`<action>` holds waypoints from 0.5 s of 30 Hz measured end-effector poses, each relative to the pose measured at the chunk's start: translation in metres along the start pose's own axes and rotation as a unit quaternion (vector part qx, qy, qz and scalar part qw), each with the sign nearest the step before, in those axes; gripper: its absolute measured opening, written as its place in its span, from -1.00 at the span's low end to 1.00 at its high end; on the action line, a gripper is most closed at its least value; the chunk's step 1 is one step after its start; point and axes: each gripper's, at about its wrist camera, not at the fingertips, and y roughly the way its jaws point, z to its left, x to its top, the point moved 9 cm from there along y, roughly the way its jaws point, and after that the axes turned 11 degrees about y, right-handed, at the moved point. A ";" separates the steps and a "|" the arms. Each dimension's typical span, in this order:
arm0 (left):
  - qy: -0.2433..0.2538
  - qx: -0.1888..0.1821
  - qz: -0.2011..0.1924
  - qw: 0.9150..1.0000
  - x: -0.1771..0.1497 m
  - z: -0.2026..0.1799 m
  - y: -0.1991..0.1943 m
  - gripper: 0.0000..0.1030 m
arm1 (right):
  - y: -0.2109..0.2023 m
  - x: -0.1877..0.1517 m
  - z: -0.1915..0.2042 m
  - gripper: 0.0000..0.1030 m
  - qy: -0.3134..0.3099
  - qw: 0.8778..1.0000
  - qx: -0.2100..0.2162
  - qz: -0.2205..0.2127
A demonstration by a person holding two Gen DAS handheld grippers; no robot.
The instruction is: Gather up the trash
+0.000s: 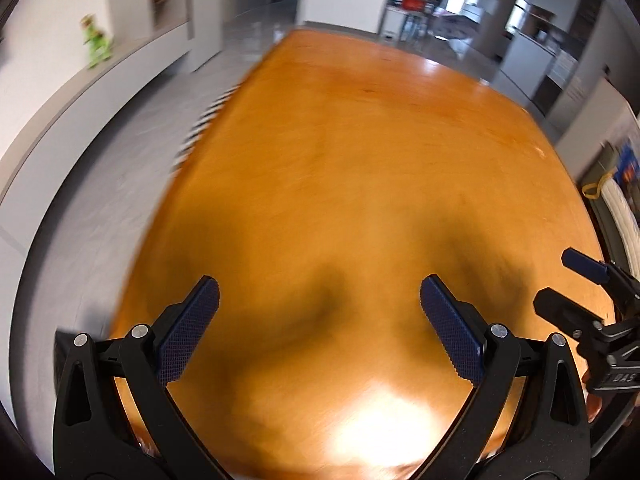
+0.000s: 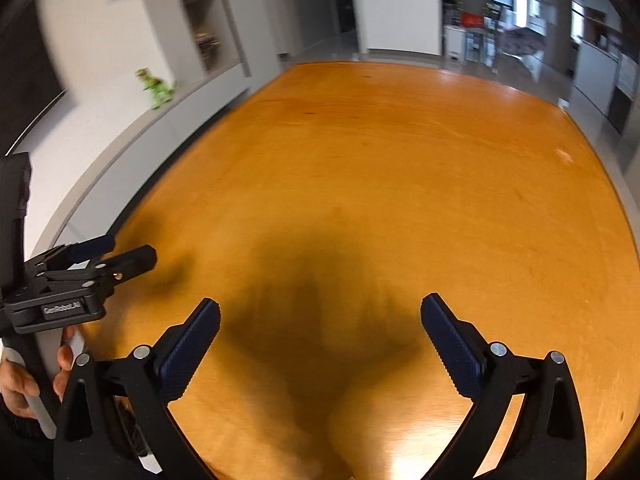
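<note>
- Both of your tools hang over the glossy orange-brown wooden worktop (image 1: 360, 152), tilted down at it; both views are smeared with blur.
- Left hand-held gripper (image 1: 320, 304): blue ribbed pads spread wide, nothing between them but bare wood and shadow.
- Right hand-held gripper (image 2: 320, 320): jaws likewise wide apart and empty. From the left view it shows at about 3 o'clock; from the right view the left one sits at about 9 o'clock, with your hand (image 2: 24, 380) on its grip.
- Trash: none to be seen in either view. The worktop looks bare out to its far edge at 12 o'clock. Where the trash or any bin lies, the views do not tell.
- Step in hand, as I judge it: between pieces, with both tools free and searching.
- Off the worktop: a small green toy figure (image 2: 156, 86) on the grey ledge at 10 o'clock; not obviously trash.
- Next move calls for steadying the views, sweeping beyond the worktop's edges to find a piece, then lining the open pads on either side of it before closing.
</note>
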 end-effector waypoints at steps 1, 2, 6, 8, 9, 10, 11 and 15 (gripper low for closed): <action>0.011 -0.006 -0.003 1.000 0.008 -0.013 0.008 0.88 | 0.001 0.003 -0.015 0.94 0.012 1.000 -0.011 -0.003; 0.018 -0.011 -0.004 1.000 0.013 -0.022 0.014 0.88 | 0.003 0.005 -0.031 0.94 0.023 0.999 -0.023 -0.006; 0.042 -0.028 0.003 0.999 0.032 -0.055 0.042 0.88 | 0.016 0.010 -0.086 0.94 0.063 0.996 -0.061 -0.006; 0.050 -0.031 0.005 0.998 0.040 -0.069 0.055 0.88 | 0.021 0.013 -0.103 0.94 0.074 0.995 -0.069 -0.005; 0.052 -0.033 0.006 0.998 0.042 -0.073 0.060 0.88 | 0.024 0.014 -0.111 0.94 0.077 0.994 -0.077 -0.006; 0.054 -0.034 0.008 0.998 0.045 -0.075 0.068 0.88 | 0.027 0.016 -0.115 0.94 0.078 0.994 -0.082 -0.008; 0.054 -0.034 0.009 0.998 0.047 -0.078 0.073 0.88 | 0.029 0.018 -0.118 0.94 0.077 0.993 -0.087 -0.009; 0.058 -0.020 0.019 0.998 0.052 -0.081 0.094 0.88 | 0.037 0.021 -0.139 0.94 0.069 0.992 -0.101 -0.012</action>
